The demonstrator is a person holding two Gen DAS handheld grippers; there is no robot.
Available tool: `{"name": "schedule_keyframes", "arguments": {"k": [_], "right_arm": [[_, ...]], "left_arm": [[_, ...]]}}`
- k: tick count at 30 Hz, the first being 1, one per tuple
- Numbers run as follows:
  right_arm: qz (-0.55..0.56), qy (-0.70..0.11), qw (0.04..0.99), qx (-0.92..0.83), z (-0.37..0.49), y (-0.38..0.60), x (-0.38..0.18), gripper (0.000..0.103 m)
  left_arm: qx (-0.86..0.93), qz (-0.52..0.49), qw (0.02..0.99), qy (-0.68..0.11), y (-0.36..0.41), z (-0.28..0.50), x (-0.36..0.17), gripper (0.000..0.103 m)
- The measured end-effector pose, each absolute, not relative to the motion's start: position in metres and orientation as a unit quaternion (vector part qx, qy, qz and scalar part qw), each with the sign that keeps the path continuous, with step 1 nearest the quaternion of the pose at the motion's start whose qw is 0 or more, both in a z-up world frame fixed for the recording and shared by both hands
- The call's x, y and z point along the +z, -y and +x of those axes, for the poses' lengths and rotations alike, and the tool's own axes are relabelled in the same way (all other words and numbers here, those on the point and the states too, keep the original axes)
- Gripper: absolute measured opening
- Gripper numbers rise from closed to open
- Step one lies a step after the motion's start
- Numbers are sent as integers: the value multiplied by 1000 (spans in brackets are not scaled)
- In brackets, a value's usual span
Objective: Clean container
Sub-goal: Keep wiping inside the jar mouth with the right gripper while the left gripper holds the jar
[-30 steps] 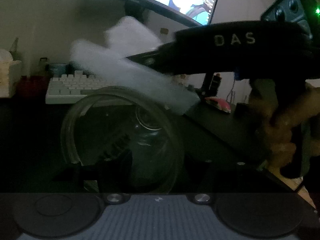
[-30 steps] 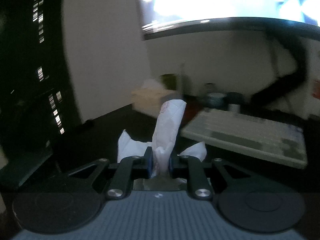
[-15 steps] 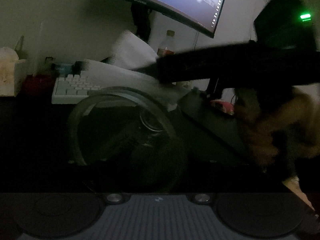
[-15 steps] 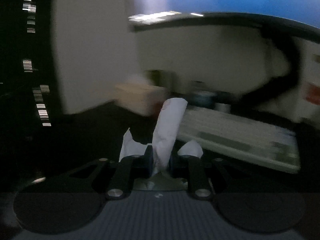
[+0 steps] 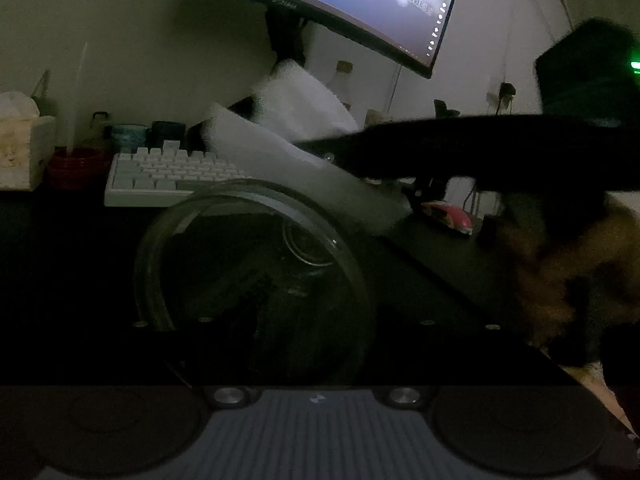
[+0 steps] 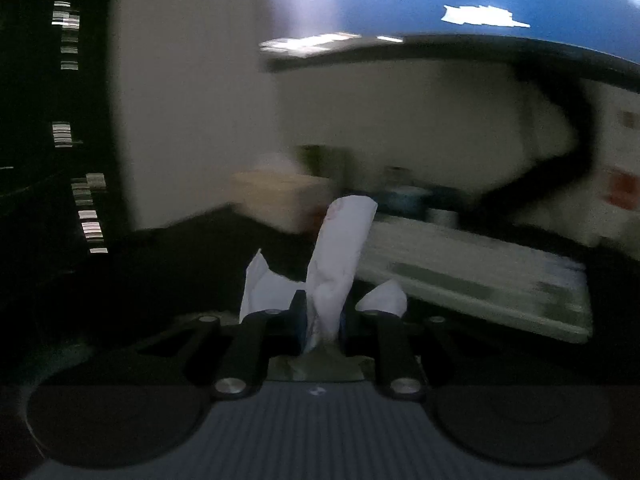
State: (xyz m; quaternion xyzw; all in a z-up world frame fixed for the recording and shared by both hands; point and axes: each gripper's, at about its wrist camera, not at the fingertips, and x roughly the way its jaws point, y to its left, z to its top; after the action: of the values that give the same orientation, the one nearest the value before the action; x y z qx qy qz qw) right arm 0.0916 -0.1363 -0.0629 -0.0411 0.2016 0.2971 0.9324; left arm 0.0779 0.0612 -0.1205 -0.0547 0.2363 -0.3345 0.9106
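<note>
While my right gripper (image 6: 320, 320) pinches the tissue (image 6: 340, 248) above the glass container (image 5: 252, 280), my left gripper's jaws have just been opening around it; grip unclear. Wipe inside slowly, container steadied.

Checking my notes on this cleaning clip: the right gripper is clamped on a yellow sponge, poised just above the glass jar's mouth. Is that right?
Not quite. The right gripper is clamped on a white paper tissue, not a yellow sponge; the right wrist view shows it pinched between the pads. The rest holds: in the left wrist view the tissue is poised just above the glass jar's mouth.
</note>
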Motion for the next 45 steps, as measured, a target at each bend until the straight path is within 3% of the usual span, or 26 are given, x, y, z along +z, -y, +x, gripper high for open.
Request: {"name": "schedule_keyframes", "arguments": {"k": [4,10,16,18,24,29,32,34,35,42,45], "right_arm": [[-17,-207,926,315,92,144,-63,19],[5,-219,956,195,117,172,-65,18],[-16,-185,928,323,74,144,-66,18],[-1,-192,929,317,76,153,-67,18],[56,-234,945,220,95,202,-70,17],[68,-226,942,240,79,209,-67,17],[69,-224,937,260,66,209,-63,17],[57,-223,934,272,58,198,-59,17],[52,-223,934,274,59,194,-59,17],[-5,-208,936,284,76,168,-61,18],[-19,-208,937,281,90,164,-62,18]], "left_arm": [[-339,-48,910,-234,-65,58,-127,70],[-334,-48,912,-233,-87,23,-140,69],[-323,-59,919,-218,-96,7,-146,37],[-342,-68,913,-209,-85,7,-144,15],[-351,-53,924,-143,-78,-23,-138,10],[-415,-125,889,-146,-100,-25,-136,10],[-430,-114,883,-147,-100,-23,-138,13],[-409,-71,898,-146,-99,-31,-137,47],[-395,-47,906,-145,-89,-27,-133,69],[-343,31,915,-210,-23,12,-122,72],[-341,31,915,-213,-29,4,-126,73]]}}
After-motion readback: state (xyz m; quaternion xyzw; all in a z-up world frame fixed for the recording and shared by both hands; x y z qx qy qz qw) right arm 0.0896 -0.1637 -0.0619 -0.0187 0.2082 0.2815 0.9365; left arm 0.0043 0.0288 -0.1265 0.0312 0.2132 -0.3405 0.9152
